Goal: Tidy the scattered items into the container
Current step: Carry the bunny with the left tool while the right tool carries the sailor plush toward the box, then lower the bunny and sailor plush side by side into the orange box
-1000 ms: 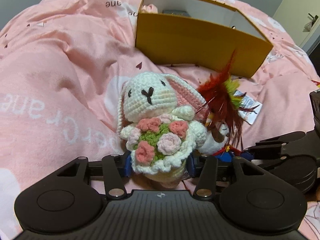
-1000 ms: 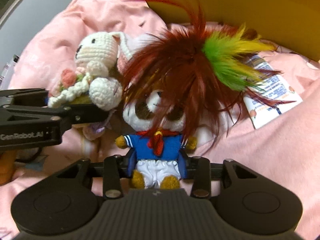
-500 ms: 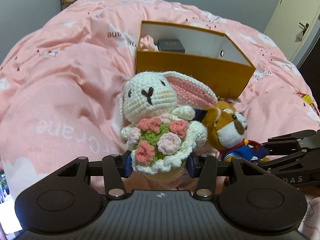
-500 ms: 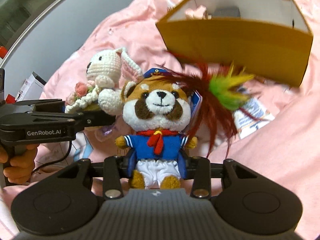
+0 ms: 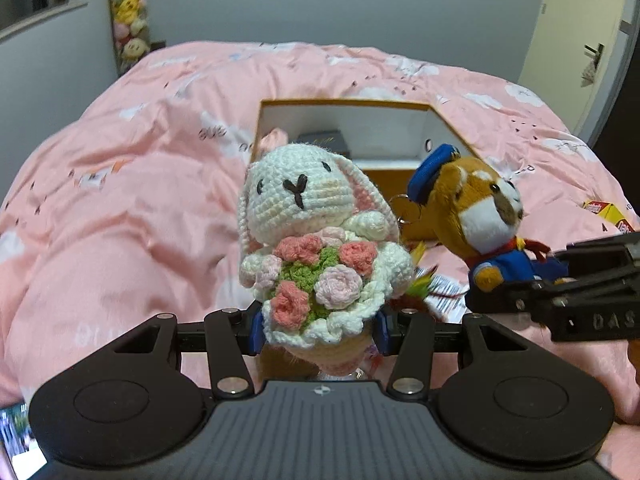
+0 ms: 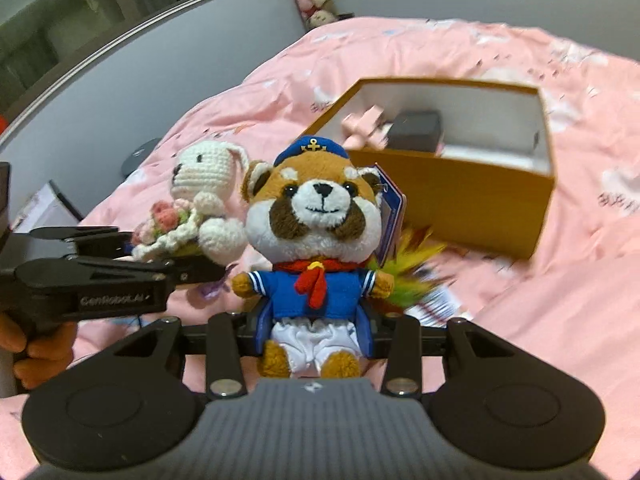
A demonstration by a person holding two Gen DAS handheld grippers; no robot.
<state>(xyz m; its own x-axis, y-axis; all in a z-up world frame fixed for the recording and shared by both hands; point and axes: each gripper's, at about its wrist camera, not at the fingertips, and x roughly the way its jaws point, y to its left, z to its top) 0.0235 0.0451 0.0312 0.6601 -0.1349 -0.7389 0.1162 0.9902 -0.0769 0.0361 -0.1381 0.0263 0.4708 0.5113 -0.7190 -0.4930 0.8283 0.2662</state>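
Observation:
My left gripper (image 5: pixel 318 330) is shut on a white crochet bunny (image 5: pixel 304 200) with a pink flower bouquet, held upright above the bed. My right gripper (image 6: pixel 314 326) is shut on a red panda plush (image 6: pixel 316 208) in a blue sailor suit and cap. The two toys are side by side in the air; the panda (image 5: pixel 480 216) shows right of the bunny in the left wrist view, and the bunny (image 6: pixel 204 176) left of the panda in the right wrist view. The open yellow box (image 6: pixel 480 196) lies beyond them, also in the left wrist view (image 5: pixel 344 106). It holds a dark small box (image 6: pixel 416 130) and a pink item (image 6: pixel 364 122).
A feather toy (image 6: pixel 416 264) and a printed card (image 6: pixel 436 304) lie on the pink duvet (image 5: pixel 140 168) in front of the box. A yellow packet (image 5: pixel 608 214) lies at the right. A stack of plush toys (image 5: pixel 128 12) stands by the far wall.
Both grippers have risen with their toys and moved toward the box. The feather toy has dropped away from the panda and lies on the duvet. The box interior shows more fully.

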